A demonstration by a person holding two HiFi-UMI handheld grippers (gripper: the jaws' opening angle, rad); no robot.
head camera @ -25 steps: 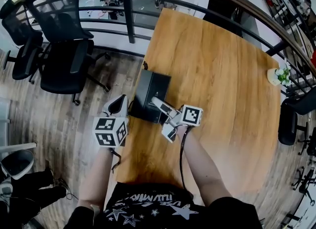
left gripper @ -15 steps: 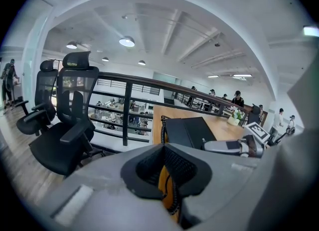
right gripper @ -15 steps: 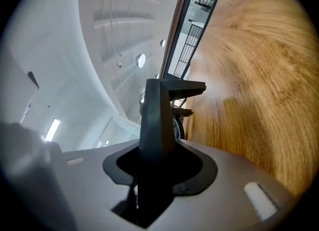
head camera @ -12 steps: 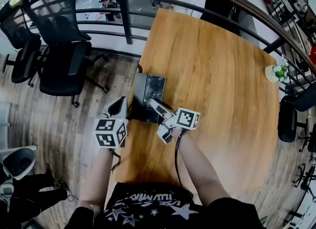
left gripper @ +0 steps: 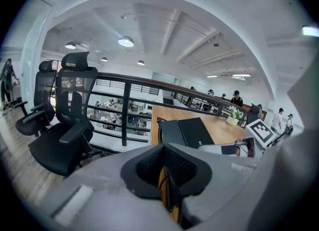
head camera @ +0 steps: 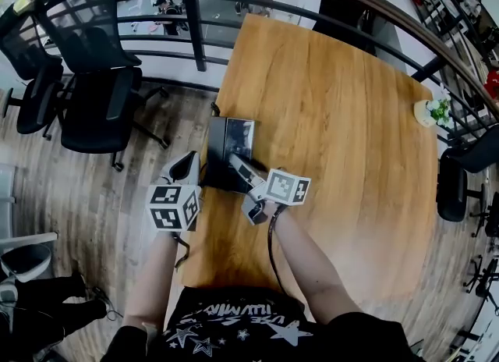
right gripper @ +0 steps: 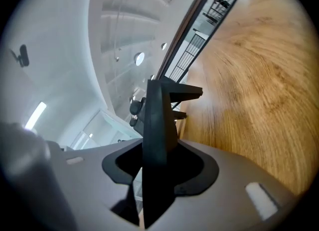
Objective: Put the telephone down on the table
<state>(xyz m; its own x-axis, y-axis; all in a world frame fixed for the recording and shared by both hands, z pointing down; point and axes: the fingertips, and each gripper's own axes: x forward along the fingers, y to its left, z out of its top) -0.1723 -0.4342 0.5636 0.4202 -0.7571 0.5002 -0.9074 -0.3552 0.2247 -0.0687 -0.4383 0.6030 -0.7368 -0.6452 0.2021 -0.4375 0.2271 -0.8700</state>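
**An open-plan office on an upper level**
Black mesh office chairs [head camera: 93, 79] are set on a plank floor [head camera: 86, 196] beside a long wooden table [head camera: 351, 118], where a small potted plant [head camera: 431, 112] is kept. The edge is bounded by a dark railing [head camera: 191, 17]. Desks and people [left gripper: 112, 113] are seen below it, and round ceiling lights [left gripper: 125, 41] overhead.

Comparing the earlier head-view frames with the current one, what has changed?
The right gripper shifted left and rolled, turning the black telephone, which now looks narrower from above, near the table's left edge. Its jaws have just been opening, with the telephone's edge between them, seemingly still gripped. Unchanged: the left gripper stays beside the table, shut on the coiled cord.
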